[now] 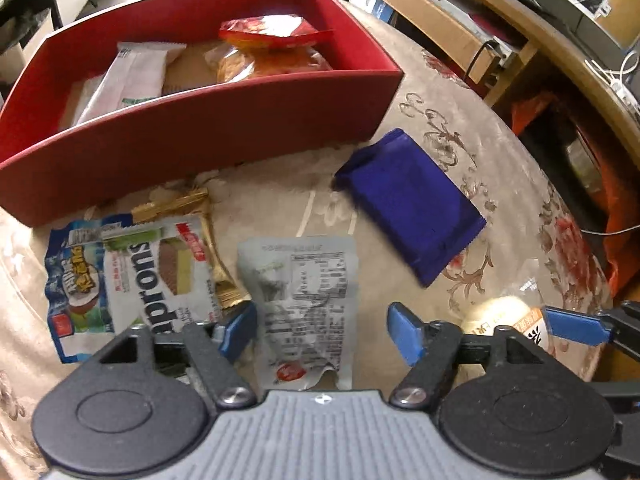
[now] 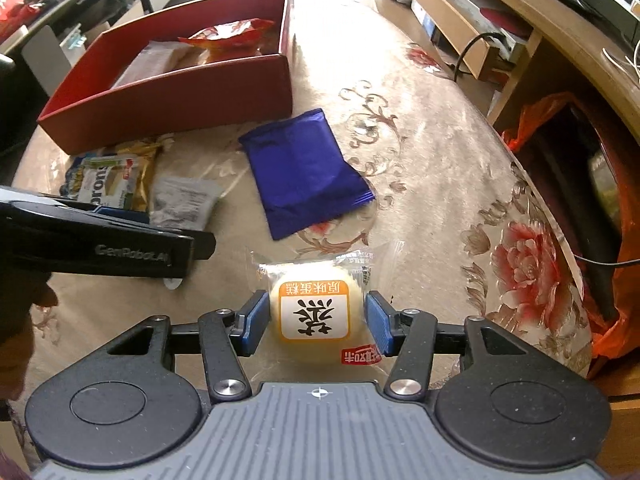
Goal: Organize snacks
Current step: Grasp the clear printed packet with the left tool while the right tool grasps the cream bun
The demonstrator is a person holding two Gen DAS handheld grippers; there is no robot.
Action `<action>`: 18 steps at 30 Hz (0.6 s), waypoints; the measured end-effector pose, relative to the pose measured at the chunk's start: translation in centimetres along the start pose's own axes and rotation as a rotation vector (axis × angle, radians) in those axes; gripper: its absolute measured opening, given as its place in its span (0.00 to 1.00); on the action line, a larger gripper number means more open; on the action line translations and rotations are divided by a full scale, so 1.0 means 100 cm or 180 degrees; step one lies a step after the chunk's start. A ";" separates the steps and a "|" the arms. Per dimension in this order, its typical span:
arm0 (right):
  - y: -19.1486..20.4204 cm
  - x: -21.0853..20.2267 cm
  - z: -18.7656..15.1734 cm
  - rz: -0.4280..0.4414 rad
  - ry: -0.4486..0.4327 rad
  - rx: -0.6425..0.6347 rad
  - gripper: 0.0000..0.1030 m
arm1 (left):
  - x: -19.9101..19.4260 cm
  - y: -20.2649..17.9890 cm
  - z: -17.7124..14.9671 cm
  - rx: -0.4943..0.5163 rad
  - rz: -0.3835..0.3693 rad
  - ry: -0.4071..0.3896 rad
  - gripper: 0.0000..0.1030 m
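Snacks [image 1: 308, 304], crinkled grey pouch, print possibly nutritional

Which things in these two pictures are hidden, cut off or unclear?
- Gold packet, left wrist view: mostly covered by the wafer packet.
- Box contents, both views: the near wall hides their lower parts.
- Grey pouch, left wrist view: print too blurred to read.
- Cake, right wrist view: whether the right gripper presses it is unclear.
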State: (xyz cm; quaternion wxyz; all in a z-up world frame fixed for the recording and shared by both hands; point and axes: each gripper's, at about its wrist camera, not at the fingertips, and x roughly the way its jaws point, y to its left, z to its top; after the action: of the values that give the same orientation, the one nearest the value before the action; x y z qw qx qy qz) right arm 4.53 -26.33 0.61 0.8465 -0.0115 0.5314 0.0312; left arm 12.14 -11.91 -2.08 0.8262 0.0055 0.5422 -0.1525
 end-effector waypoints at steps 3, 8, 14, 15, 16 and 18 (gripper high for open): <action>0.001 0.001 0.000 -0.0008 0.0008 -0.0025 0.61 | 0.002 -0.011 -0.005 0.0148 0.0192 -0.0068 0.68; 0.003 0.004 -0.001 -0.0033 0.0011 -0.0089 0.64 | -0.003 -0.007 -0.010 0.0206 0.0287 -0.0106 0.49; 0.006 0.002 -0.002 -0.0043 0.0001 -0.0130 0.62 | -0.021 0.008 -0.021 0.0027 0.0092 -0.0068 0.45; 0.008 0.000 -0.003 -0.0035 -0.0005 -0.0156 0.60 | -0.024 0.008 -0.024 0.0034 0.0067 -0.0062 0.45; 0.011 -0.002 -0.006 -0.0018 -0.0006 -0.0188 0.59 | -0.027 0.009 -0.027 0.0032 0.0034 -0.0047 0.45; 0.015 -0.004 -0.011 -0.0008 0.0000 -0.0247 0.59 | -0.031 0.010 -0.033 0.0033 0.0000 -0.0013 0.45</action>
State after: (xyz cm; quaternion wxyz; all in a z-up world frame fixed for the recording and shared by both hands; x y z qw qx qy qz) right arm 3.23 -24.87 0.55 0.8455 -0.0449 0.5297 0.0507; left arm 8.31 -9.65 -0.86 0.8273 0.0095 0.5398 -0.1553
